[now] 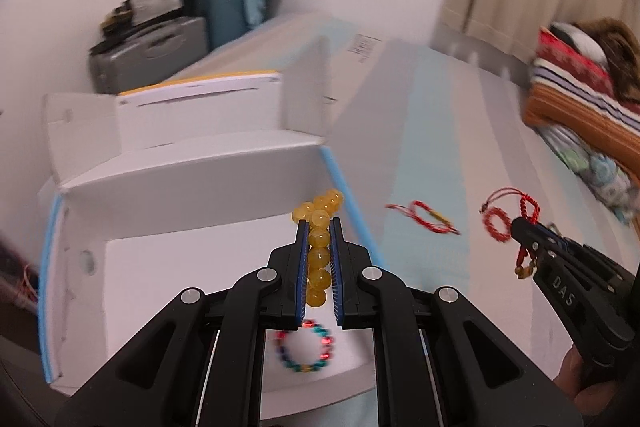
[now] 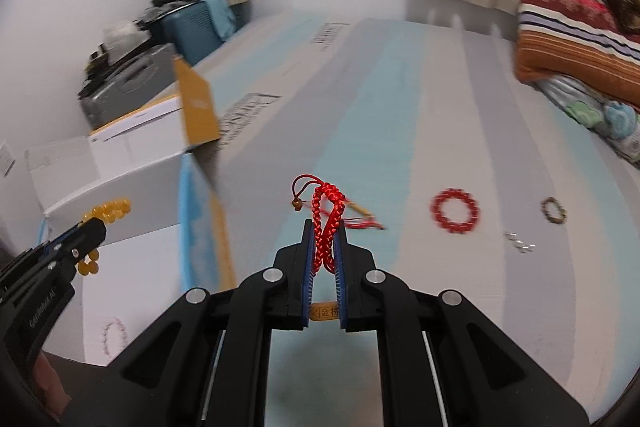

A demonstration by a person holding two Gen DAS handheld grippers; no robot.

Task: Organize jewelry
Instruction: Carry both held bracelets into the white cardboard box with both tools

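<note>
My left gripper (image 1: 319, 223) is shut on a yellow bead bracelet (image 1: 319, 243), held above the open white box (image 1: 192, 187). A multicoloured bead bracelet (image 1: 305, 347) lies inside the box below the fingers. My right gripper (image 2: 324, 225) is shut on a red braided cord bracelet (image 2: 326, 223) with a small gold tag, above the striped bed cover (image 2: 400, 131). In the left wrist view the right gripper (image 1: 516, 223) shows at the right with the red cord (image 1: 528, 205). The left gripper (image 2: 94, 227) with the yellow beads (image 2: 106, 209) appears at the left of the right wrist view.
On the cover lie a red bead ring (image 2: 455, 211), a dark bead bracelet (image 2: 554, 211), another red cord bracelet (image 1: 424, 217) and small silver pieces (image 2: 520, 243). A pale bracelet (image 2: 114, 341) rests in the box. Folded blankets (image 2: 576, 39) sit at the right, suitcases (image 1: 148, 55) behind.
</note>
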